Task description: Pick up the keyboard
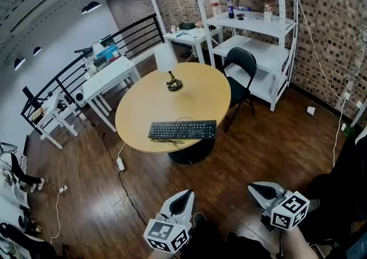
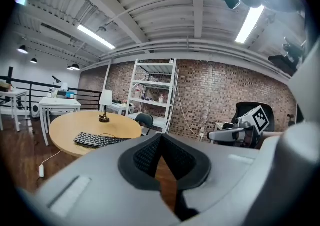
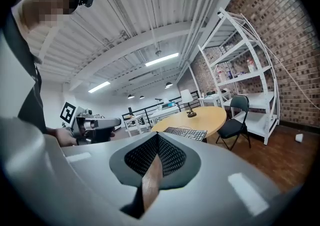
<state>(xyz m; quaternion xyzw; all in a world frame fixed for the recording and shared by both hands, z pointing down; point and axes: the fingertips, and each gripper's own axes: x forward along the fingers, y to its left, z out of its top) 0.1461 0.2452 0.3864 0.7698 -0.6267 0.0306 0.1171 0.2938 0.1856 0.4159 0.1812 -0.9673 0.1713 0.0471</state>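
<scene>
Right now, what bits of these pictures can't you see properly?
1. keyboard: the letters on its keys are too small in all three views.
2. cable: head view, where it ends is lost under the table rim.
3. bottles on the shelf: head view, labels too small to read.
4. chair: head view, part of its seat is hidden behind the table.

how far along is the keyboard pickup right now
Done: nothing yet; the keyboard lies flat on the round table, untouched. In hand: the left gripper and right gripper are both shut and empty, held over the wooden floor well short of the table. Left: reach the table, open the jaws, grip the keyboard, lift it.
</scene>
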